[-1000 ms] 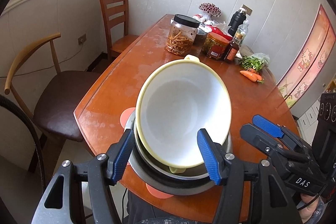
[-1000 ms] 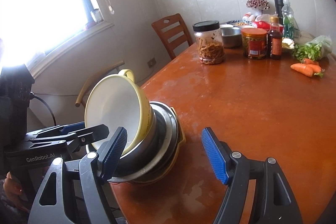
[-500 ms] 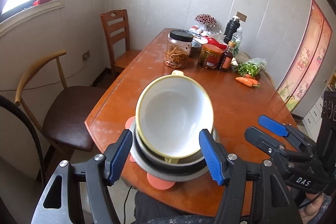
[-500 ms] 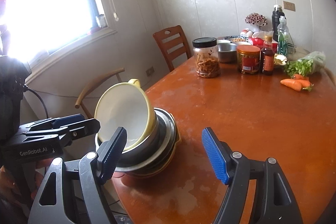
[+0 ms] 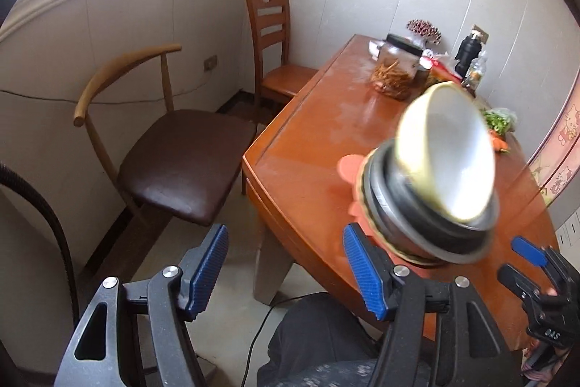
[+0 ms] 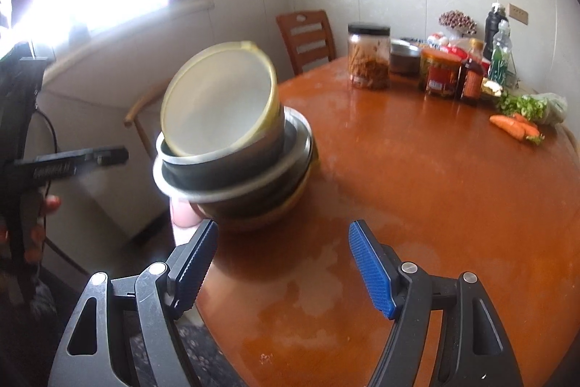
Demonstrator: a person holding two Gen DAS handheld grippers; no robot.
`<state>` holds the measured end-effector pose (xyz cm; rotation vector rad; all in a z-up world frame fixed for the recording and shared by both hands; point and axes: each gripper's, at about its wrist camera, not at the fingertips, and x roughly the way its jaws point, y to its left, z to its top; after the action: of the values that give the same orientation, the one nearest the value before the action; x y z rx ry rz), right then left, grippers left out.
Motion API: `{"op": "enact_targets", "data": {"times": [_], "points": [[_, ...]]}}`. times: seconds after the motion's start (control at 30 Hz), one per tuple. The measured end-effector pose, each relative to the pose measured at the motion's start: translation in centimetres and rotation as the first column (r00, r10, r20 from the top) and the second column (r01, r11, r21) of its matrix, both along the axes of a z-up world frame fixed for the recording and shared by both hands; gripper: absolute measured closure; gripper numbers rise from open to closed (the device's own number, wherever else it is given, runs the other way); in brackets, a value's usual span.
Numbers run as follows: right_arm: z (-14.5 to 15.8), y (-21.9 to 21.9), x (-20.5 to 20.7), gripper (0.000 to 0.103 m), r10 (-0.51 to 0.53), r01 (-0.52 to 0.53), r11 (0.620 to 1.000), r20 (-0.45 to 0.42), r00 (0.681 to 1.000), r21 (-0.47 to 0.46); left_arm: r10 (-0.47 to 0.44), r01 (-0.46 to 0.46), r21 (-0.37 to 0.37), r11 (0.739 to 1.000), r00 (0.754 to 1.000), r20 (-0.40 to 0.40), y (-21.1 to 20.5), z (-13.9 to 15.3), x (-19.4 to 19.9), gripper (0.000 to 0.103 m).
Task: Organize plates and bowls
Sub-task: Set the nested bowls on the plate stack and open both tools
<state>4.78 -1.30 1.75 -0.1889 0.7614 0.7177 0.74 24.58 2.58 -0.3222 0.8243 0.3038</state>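
Left gripper [image 5: 286,269] stamped "DAS" wide, empty, right gripper [image 6: 282,265] wide, empty, tilted bowl stack [image 6: 232,147]

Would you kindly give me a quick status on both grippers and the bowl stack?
Left gripper open, empty, aimed off the table's edge. Right gripper open, empty. Yellow bowl tilted atop nested stack near table corner. Nothing between grippers and stack.

Two chairs [image 5: 174,147]; two carrots [image 6: 514,127]; perhaps four stacked bowls [image 6: 232,147].
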Motion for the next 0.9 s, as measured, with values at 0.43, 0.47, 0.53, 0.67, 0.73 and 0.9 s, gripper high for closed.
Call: {"op": "enact_targets", "data": {"times": [0.43,0.47,0.53,0.67,0.73,0.9], "points": [[-2.6,0.8,2.3,0.027,0.000,0.000,1.000,-0.039,0.999,0.013,-0.166,0.163,-0.082,0.983,0.986,-0.027,-0.2,-3.2,5.9,0.037],[-2.7,0.9,2.4,0.027,0.006,-0.005,1.000,-0.038,0.999,0.013,-0.186,0.184,-0.074,0.980,0.982,-0.025,-0.2,-3.1,6.3,0.037],[-3.0,1.4,2.8,0.027,0.016,-0.016,1.000,-0.040,0.999,0.011,-0.210,0.209,-0.038,0.977,0.977,-0.036,-0.5,-3.1,6.9,0.037],[-3.5,2.1,3.3,0.027,0.050,-0.050,0.999,-0.032,0.998,0.007,-0.272,0.275,0.059,0.960,0.960,-0.060,-1.8,-3.4,8.4,0.038],[-3.8,2.3,3.7,0.027,0.066,-0.066,0.998,-0.024,0.998,-0.002,-0.297,0.301,0.088,0.949,0.953,-0.057,-2.7,-3.4,9.2,0.038],[-4.2,1.8,4.9,0.026,0.097,-0.093,0.995,-0.096,0.991,0.046,-0.370,0.374,0.085,0.924,0.927,-0.062,-5.2,-3.4,11.4,0.039]]}}
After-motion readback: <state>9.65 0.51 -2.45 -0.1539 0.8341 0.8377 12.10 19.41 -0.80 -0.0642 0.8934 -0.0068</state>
